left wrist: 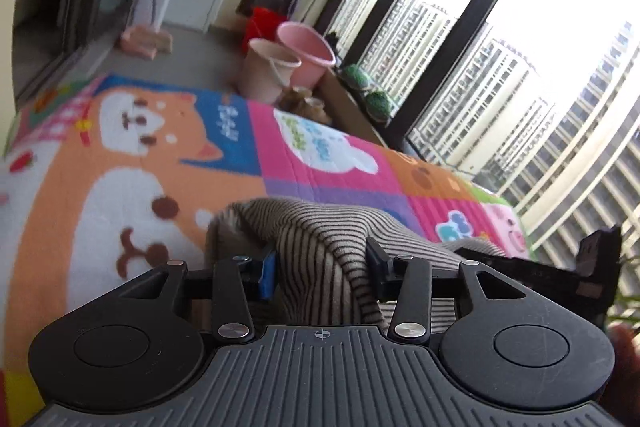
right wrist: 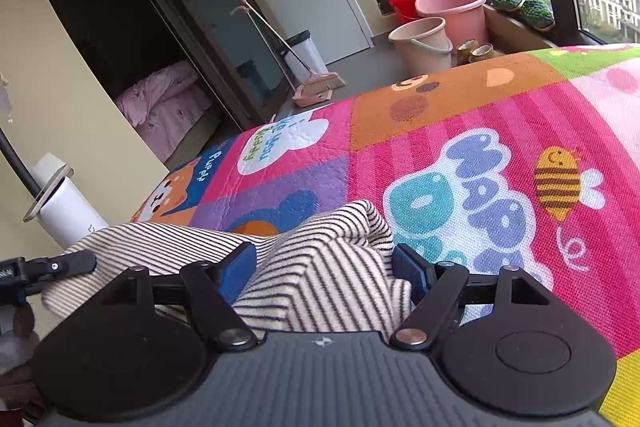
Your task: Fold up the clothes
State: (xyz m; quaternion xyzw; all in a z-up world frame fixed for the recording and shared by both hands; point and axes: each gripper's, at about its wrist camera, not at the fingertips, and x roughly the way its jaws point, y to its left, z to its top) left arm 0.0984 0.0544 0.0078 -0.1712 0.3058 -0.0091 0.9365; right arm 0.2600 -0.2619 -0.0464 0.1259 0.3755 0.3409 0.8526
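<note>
I see the black-and-white striped knit garment (left wrist: 320, 243) bunched on the colourful cartoon-print mat (left wrist: 132, 163), its long axis undeterminable. My left gripper (left wrist: 320, 269) fingers pinch a raised fold. My right gripper (right wrist: 326, 269) fingers stand spread, cloth between them.

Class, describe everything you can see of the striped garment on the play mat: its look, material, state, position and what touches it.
The striped garment is a soft, knit-looking cloth, cream with thin dark stripes. It lies bunched and rumpled, not yet folded flat, on the colourful cartoon play mat. Raised folds sit between the blue-padded fingers of both the left gripper and the right gripper; whether the pads press the cloth is unclear. Its sleeves, collar and overall shape are hidden in the bunching.
</note>
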